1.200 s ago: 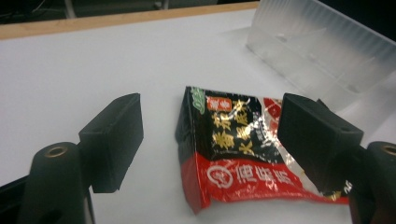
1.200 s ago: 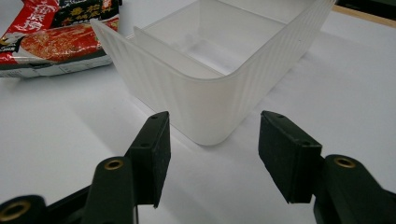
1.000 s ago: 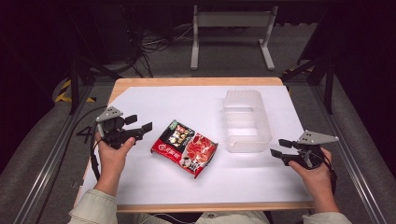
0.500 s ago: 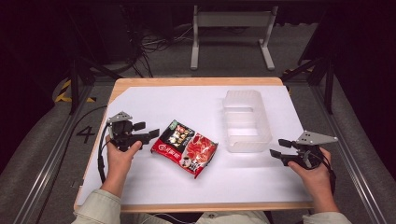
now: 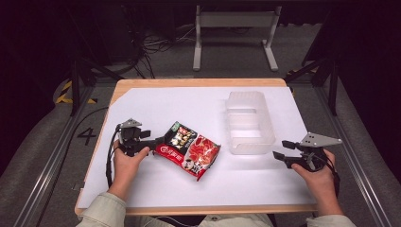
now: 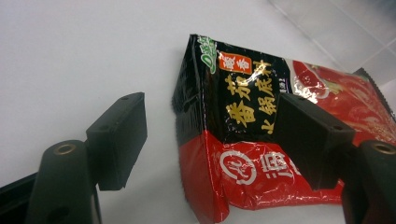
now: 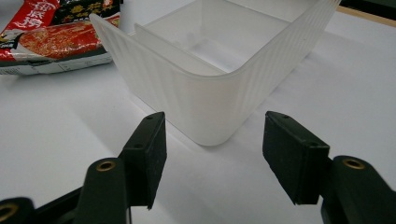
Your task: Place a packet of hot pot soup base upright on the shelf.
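Red and black glossy foil food packet (image 5: 188, 148) lies flat on white-covered desk (image 5: 156, 104), left of centre, just beside clear ribbed plastic tub (image 5: 248, 123). Left gripper (image 5: 150, 140) at the packet's left end, jaws wide open, straddling its black corner (image 6: 205, 88), nothing clamped. Right gripper (image 5: 283, 157) near the tub's near right corner (image 7: 215, 107), jaws wide open, empty, apart from tub.

One red-and-black food packet (image 5: 188, 148), one clear plastic bin (image 5: 249, 124), and one table (image 5: 156, 95).
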A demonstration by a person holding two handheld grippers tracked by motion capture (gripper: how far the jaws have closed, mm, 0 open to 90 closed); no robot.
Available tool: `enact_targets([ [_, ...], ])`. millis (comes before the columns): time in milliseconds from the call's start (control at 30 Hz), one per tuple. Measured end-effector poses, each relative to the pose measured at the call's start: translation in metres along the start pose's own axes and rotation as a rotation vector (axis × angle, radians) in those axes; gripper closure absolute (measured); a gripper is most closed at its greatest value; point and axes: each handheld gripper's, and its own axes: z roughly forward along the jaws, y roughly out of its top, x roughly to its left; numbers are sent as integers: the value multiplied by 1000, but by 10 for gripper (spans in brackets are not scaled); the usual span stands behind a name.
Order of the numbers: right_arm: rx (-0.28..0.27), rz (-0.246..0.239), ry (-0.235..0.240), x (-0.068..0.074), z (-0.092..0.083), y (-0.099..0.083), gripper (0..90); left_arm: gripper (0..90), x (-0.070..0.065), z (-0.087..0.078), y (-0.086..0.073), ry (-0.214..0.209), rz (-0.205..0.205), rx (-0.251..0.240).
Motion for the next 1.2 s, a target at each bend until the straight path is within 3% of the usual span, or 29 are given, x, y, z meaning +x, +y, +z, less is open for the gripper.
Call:
enact_targets([
  [133, 4, -3, -1, 0, 0, 0, 397, 281, -1, 7, -4, 0, 17, 29],
  [233, 2, -5, 3, 0, 0, 0, 398, 310, -2, 12, -6, 34, 13, 55],
  [567, 8, -8, 8, 1, 1, -1, 397, 334, -10, 20, -9, 34, 46, 93],
  [667, 9, -8, 9, 1, 2, -1, 397, 421, -12, 22, -10, 8, 67, 115],
  [767, 11, -11, 11, 1, 2, -1, 397, 456, -15, 24, -10, 21, 87, 127],
  [867, 11, -11, 12, 1, 2, 0, 397, 466, -15, 28, -13, 17, 64, 155],
  [933, 13, -10, 11, 1, 2, 0, 396, 455, -15, 32, -18, 7, 61, 99],
  [1033, 12, -3, 18, 1, 3, -1, 389, 458, -15, 33, -19, 1, 55, 101],
  [1200, 18, 4, 28, 0, 5, -1, 388, 575, -12, 33, -18, -22, 36, 111],
])
